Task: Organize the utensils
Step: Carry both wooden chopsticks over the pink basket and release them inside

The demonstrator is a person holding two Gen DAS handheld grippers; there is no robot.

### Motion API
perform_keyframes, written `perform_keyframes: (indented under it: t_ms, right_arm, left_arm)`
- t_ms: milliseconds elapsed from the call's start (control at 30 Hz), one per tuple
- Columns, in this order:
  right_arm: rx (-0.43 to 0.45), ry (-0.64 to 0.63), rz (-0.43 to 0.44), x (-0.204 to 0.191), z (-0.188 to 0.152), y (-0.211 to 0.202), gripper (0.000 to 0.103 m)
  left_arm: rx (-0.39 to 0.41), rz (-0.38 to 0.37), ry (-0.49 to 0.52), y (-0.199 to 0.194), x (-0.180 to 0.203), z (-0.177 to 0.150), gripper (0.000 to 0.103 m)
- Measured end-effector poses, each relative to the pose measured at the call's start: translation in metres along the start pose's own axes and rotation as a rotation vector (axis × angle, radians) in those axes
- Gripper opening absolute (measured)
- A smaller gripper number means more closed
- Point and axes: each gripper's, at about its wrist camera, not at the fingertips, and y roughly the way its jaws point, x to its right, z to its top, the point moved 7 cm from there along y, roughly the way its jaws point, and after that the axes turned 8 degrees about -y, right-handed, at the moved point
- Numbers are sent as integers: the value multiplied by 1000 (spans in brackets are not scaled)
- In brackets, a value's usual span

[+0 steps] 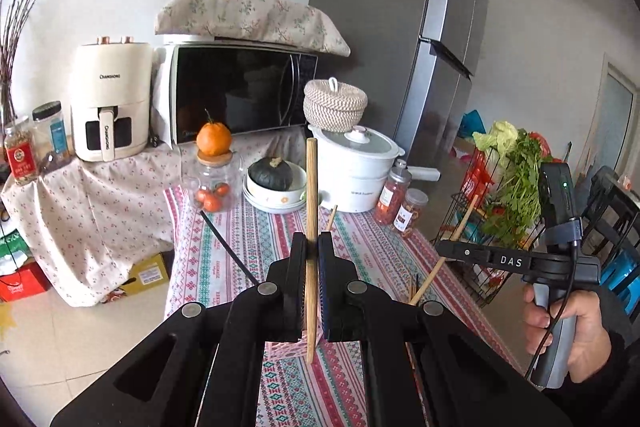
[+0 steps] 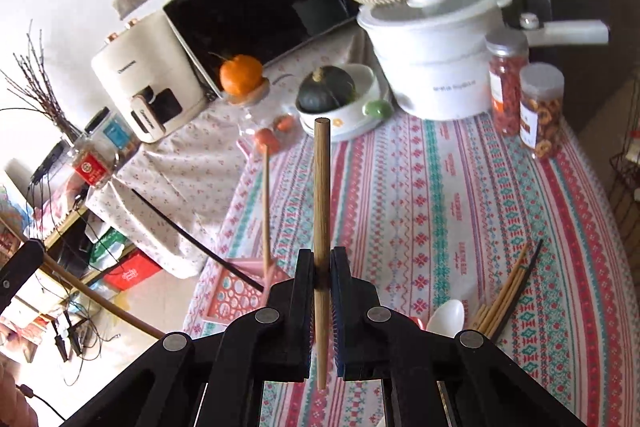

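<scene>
Fingers on left gripper (image 1: pixel 313 269) & right gripper (image 2: pixel 322 291) each pinch one upright chopstick (image 1: pixel 311 227) mid-shaft; light, stiff, slippery.

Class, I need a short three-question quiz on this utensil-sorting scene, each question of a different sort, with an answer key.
1. True or false: the left gripper holds a wooden chopstick upright.
2. What does the right gripper hold? A) white spoon B) wooden chopstick C) black chopstick
3. Fill in: the black chopstick leans in the pink ____.

Key: 1 true; 2 B; 3 holder.
</scene>
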Motion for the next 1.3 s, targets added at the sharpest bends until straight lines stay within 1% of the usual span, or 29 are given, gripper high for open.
perform_keyframes:
  t_ms: [100,233,333,433,600,667,800,1033,1300]
  right_arm:
    - [58,-31,15,-13,11,-14,7]
    - [134,-68,31,-29,23,-26,7]
    - [196,-111,51,-43,32,-29,7]
    - [221,-136,69,-55,37,-24,7]
    - [209,-143,82,-63,38,0,7]
    - [208,-148,90,-65,39,9,7]
    - [184,-181,58,-67,37,28,7]
    - [98,-180,49,-61,25,62,7]
    - [19,-146,72,-54,13,87,8]
  left_arm:
    - [47,4,-12,-5,-1,8,5]
    - [81,17,-24,-3,-5,13,5]
    - [117,39,-9,1,-5,15,5]
    - [127,44,-1,9,-6,15,5]
    - [92,79,2,33,-14,8,5]
    - [70,81,-9,44,-21,4,5]
    - [32,91,-15,67,-31,-6,5]
    - [-52,105,-17,99,-38,-22,6]
    - [-100,137,-5,117,-41,-32,6]
